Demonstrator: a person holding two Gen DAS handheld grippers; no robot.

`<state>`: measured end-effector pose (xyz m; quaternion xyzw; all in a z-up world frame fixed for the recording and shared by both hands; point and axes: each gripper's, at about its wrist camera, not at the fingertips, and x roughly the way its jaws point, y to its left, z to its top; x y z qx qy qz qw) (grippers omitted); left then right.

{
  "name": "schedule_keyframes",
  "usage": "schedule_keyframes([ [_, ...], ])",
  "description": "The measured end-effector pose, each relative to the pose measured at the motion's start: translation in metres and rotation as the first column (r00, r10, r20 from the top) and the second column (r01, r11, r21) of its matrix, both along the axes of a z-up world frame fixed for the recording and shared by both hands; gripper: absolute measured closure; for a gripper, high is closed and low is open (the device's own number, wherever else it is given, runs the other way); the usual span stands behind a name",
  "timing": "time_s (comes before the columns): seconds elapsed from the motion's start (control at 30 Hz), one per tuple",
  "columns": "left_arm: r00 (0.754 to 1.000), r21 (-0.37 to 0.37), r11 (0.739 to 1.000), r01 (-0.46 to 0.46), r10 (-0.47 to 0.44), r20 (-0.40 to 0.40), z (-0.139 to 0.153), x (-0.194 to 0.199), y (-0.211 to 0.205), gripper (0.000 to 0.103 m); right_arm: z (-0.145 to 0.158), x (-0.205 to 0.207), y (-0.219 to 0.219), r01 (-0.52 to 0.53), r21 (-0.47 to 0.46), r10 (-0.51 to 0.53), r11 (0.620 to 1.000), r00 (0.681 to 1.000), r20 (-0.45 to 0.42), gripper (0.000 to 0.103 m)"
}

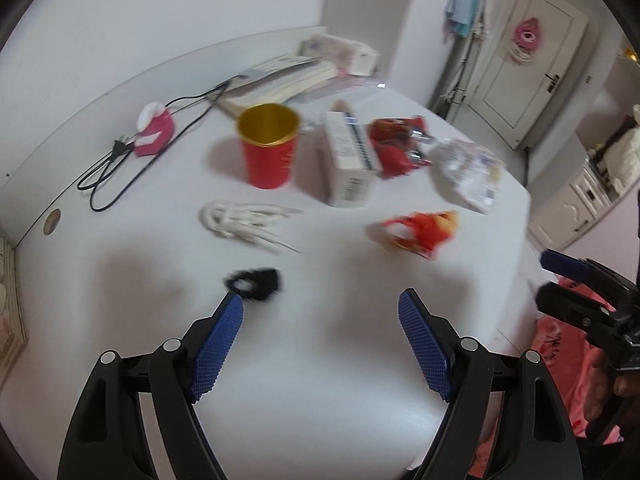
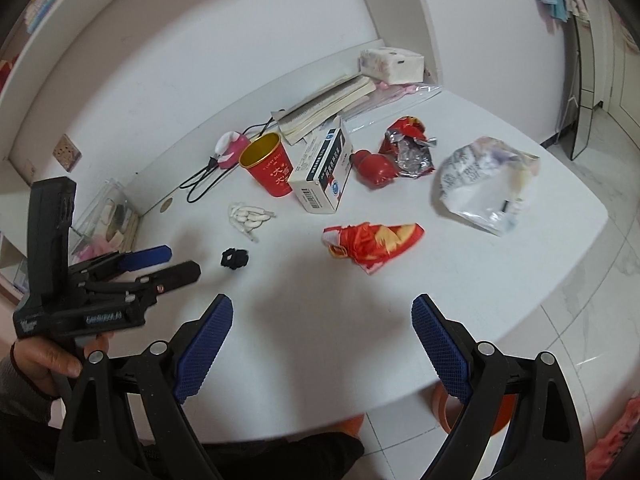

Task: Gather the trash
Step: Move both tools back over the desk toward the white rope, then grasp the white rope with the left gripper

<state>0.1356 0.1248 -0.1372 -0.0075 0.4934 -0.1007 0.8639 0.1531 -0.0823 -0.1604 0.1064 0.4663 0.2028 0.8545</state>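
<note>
Both the left gripper [image 1: 320, 308] and right gripper [image 2: 322, 314] hover spread and empty over the white table [image 2: 320, 340]. Beyond lie a black scrunchie [image 2: 235, 258], a crumpled red-orange wrapper [image 2: 372, 242], and a red paper cup [image 2: 269, 170].

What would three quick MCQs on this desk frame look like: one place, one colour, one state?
1. What lies nearest the left hand-held gripper?
A. tissue pack
B. black hair tie
C. books

2. What colour is the inside of the red cup?
A. gold
B. white
C. blue

3. How do the jaws of the right hand-held gripper stand?
A. shut on a wrapper
B. shut on nothing
C. open, holding nothing

Answers: B, the black hair tie sits just ahead of its left fingertip. A, the red cup shows a gold lining. C, its blue pads are spread wide with only bare white desk between them.
</note>
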Motion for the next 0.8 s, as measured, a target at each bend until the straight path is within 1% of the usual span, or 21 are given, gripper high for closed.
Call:
schedule_keyframes([
  [0.13,1.0,0.023,1.0,-0.017,0.017,-0.018,-0.011,0.034,0.026,0.023,-0.011,0.024,0.011,0.011,-0.004,-0.011,1.0,1.0,-0.018,0.013],
  [0.3,0.998,0.036,0.999,-0.002,0.004,-0.056,-0.029,0.069,0.039,0.023,-0.022,0.044,0.025,0.036,-0.002,-0.036,0.999,0.999,-0.034,0.013],
  [0.43,0.997,0.045,0.999,0.03,-0.027,-0.079,-0.045,0.089,0.041,0.023,-0.03,0.055,0.034,0.055,-0.001,-0.055,0.999,0.997,-0.046,0.013],
  [0.6,0.993,0.061,0.996,0.06,-0.053,-0.102,-0.062,0.105,0.043,0.023,-0.038,0.063,0.046,0.057,-0.013,-0.057,0.998,0.996,-0.062,0.013],
  [0.7,0.991,0.076,0.994,0.08,-0.071,-0.114,-0.071,0.109,0.043,0.023,-0.041,0.066,0.053,0.058,-0.011,-0.058,0.998,0.996,-0.07,0.013],
  [0.8,0.989,0.07,0.993,0.098,-0.09,-0.114,-0.077,0.109,0.044,0.023,-0.042,0.067,0.058,0.057,-0.014,-0.058,0.998,0.996,-0.07,0.013],
])
